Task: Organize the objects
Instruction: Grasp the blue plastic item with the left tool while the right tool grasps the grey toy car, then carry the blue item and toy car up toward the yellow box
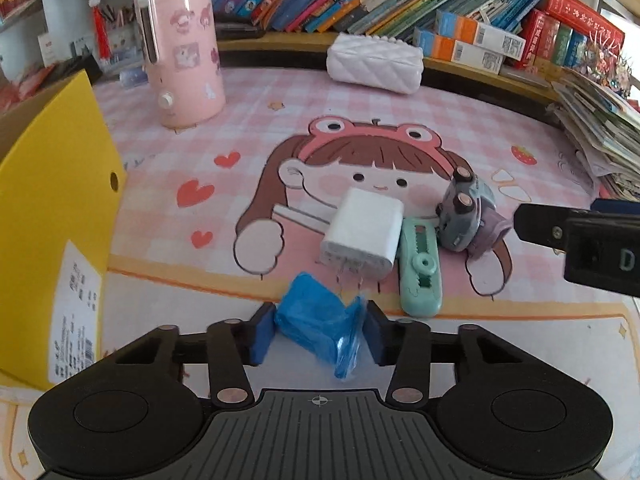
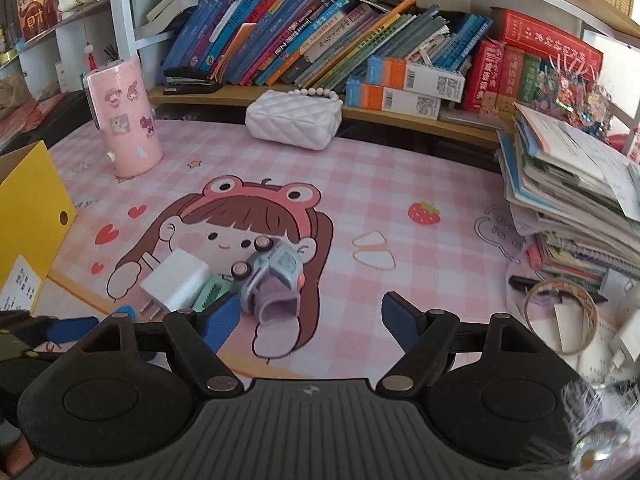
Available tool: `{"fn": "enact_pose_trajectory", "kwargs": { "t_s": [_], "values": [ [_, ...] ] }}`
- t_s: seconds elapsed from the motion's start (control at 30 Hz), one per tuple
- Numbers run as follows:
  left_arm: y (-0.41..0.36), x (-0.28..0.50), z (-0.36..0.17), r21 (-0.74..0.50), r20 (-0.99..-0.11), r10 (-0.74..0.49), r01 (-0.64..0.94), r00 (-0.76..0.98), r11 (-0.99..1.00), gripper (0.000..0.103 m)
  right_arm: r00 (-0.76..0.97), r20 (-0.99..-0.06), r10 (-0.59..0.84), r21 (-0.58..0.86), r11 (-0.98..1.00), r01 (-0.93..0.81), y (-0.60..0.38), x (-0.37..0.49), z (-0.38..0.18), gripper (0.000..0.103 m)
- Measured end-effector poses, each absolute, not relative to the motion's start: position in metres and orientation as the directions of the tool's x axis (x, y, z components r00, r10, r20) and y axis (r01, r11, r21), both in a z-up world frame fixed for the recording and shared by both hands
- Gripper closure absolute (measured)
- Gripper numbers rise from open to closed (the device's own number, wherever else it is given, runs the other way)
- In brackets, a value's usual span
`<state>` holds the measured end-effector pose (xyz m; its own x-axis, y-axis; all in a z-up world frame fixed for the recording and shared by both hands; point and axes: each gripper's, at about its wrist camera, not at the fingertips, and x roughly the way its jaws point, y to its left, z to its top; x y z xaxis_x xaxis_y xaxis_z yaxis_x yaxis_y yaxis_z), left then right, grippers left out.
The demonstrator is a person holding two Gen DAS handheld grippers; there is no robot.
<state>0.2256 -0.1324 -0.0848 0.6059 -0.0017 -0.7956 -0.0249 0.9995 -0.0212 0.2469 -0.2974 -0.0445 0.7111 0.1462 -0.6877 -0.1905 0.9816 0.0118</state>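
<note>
My left gripper (image 1: 320, 334) is shut on a crumpled blue plastic bag (image 1: 316, 316), low over the pink desk mat's front edge. Just beyond it lie a white charger (image 1: 364, 236), a mint green tool (image 1: 420, 276), and a grey-blue toy car (image 1: 464, 208) tipped on its side against a purple piece (image 1: 486, 236). My right gripper (image 2: 308, 312) stands open with nothing between its pads. The toy car (image 2: 272, 268) and the purple piece (image 2: 276, 304) sit just ahead of its left finger (image 2: 220, 316). The charger (image 2: 176, 284) is further left.
A yellow box (image 1: 52, 220) stands open at the left. A pink humidifier (image 1: 184, 52) and a white quilted purse (image 1: 376, 62) sit at the back below a bookshelf. At the right are a leaning stack of books (image 2: 572, 200), a tape ring (image 2: 560, 316) and rubber bands (image 2: 372, 250).
</note>
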Motion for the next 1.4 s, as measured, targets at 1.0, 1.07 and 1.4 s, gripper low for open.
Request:
{"fn": "enact_pose_trajectory", "kwargs": {
  "t_s": [1.0,1.07,1.4],
  "values": [
    [-0.113,0.173,-0.044,-0.053,-0.742,-0.052,0.018,0.668,0.998,0.063,0.63,-0.748,0.21,0.145,0.977,-0.153,-0.283,0.304,-0.089,0.055],
    [-0.113,0.171,-0.042,-0.056,-0.736,-0.057,0.023,0.675,0.998,0.063,0.641,-0.74,0.202,0.146,0.979,-0.139,-0.287,0.299,-0.084,0.055],
    [-0.111,0.156,-0.03,-0.092,-0.693,-0.101,0.052,0.713,0.994,0.063,0.707,-0.685,0.178,0.148,0.983,-0.104,-0.298,0.245,-0.046,0.055]
  ]
}}
